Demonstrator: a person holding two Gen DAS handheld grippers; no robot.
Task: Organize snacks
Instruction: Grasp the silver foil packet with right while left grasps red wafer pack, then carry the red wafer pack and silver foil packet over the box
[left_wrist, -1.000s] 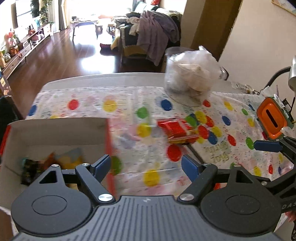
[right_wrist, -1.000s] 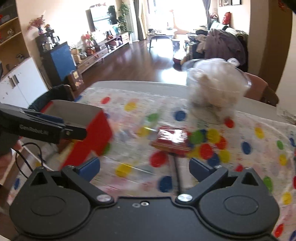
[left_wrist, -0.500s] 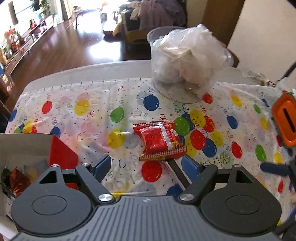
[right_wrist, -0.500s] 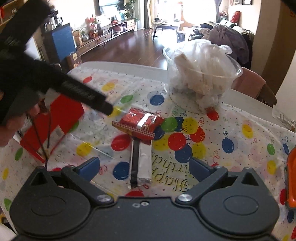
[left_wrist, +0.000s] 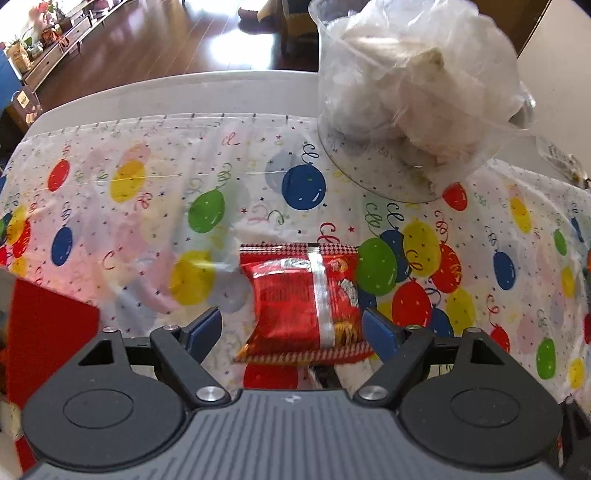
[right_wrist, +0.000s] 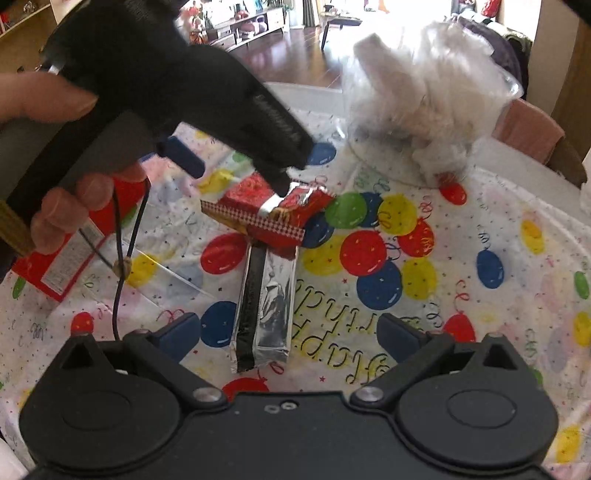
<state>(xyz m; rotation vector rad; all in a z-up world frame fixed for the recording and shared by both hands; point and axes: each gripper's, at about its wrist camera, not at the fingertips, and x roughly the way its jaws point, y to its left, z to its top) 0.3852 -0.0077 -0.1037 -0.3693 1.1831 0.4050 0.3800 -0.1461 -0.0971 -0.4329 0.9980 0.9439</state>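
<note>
Two snack packs lie mid-surface on the balloon-print tablecloth: your red foil snack packet rests flat, and the silver-and-black foil bar lies just below it, its far end tucked under the packet's edge. Your left hand-held gripper stands with its jaws spread wide, one blue pad on either side of the packet's near half, neither pad pressing on it. Your right hand-held gripper is likewise wide apart, straddling the bar's near end without touching. The red cardboard box sits at the left edge, close beside your left fingers, so room is tight there. The clear plastic tub of white wrapped items stands at the far right, well apart from the packet; bare cloth lies between them and to the right. From the right wrist view, your left tool crosses over the packet.

Compared with a second ago, the packet was farther ahead and right of the left jaws; now it lies between them. The box has slid mostly out of the left view, and the bar now shows between your right pads.
</note>
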